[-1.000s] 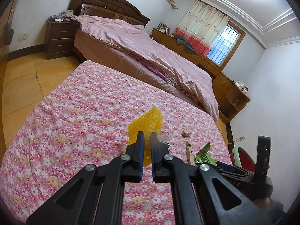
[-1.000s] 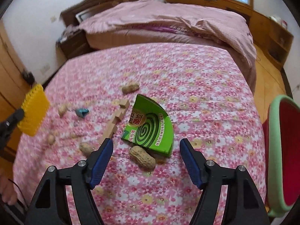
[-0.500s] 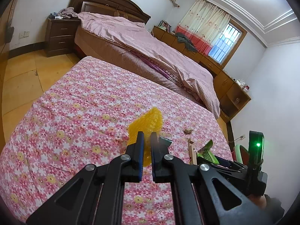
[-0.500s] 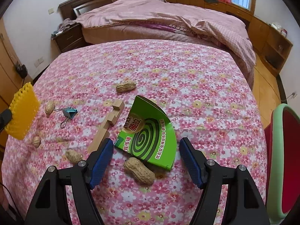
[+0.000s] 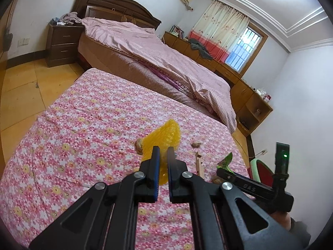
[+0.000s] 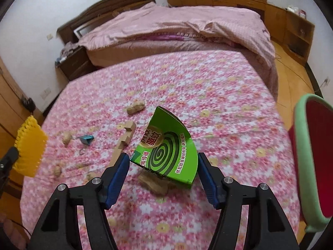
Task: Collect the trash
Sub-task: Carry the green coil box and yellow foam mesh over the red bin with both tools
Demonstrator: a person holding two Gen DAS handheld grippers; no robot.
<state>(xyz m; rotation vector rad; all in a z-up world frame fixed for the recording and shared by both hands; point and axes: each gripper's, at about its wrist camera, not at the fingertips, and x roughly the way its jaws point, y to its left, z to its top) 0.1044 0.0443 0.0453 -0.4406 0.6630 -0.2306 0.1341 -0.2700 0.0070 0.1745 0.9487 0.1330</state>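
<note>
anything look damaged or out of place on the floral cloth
Yes: the green mosquito-coil cardboard piece is a torn-off wedge, its far end lifted. Peanuts, a blue binder clip and wooden blocks lie scattered around.

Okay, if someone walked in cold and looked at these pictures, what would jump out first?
Probably the green mosquito-coil box piece, lying between the right gripper's open fingers on the pink floral cloth. Next, the yellow bubble wrap pinched in the left gripper, raised above the peanuts.
</note>
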